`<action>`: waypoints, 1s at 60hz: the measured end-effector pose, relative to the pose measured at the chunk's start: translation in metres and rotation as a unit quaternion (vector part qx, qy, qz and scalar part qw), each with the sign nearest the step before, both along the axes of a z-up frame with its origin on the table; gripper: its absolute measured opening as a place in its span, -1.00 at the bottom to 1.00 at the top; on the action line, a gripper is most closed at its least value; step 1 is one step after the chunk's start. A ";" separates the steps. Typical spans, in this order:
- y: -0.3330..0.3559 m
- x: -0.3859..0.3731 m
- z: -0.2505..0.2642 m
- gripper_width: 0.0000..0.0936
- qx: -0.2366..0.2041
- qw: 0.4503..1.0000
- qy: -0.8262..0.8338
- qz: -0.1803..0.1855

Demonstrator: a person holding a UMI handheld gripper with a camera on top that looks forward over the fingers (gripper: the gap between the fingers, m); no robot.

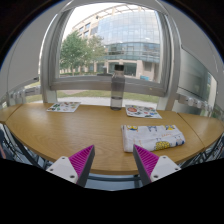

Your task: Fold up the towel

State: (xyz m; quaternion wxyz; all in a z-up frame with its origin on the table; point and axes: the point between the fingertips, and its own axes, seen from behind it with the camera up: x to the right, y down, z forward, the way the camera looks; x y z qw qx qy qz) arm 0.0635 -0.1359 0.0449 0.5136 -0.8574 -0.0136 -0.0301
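Observation:
A folded towel [152,137] with a white ground and a coloured print lies on the wooden table [85,130], ahead of my fingers and to the right, near the table's front edge. My gripper [113,160] is open and empty, held above the near edge of the table. Its magenta pads [80,159] stand wide apart with nothing between them. The towel lies just beyond the right finger, not touched by it.
Printed sheets lie on the table at the far left [63,106] and far right [142,112]. A tall light-coloured object [118,87] stands at the table's far edge before large windows. Chairs stand at the table's sides [12,140].

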 end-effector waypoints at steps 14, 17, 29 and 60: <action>0.072 0.054 -0.025 0.28 -0.021 1.000 -0.012 -0.017; 0.081 0.055 -0.031 0.18 -0.029 0.999 -0.009 -0.010; 0.098 0.051 -0.053 -0.56 -0.056 0.998 -0.016 0.013; 0.095 0.060 0.046 -0.94 -0.033 0.983 0.162 0.073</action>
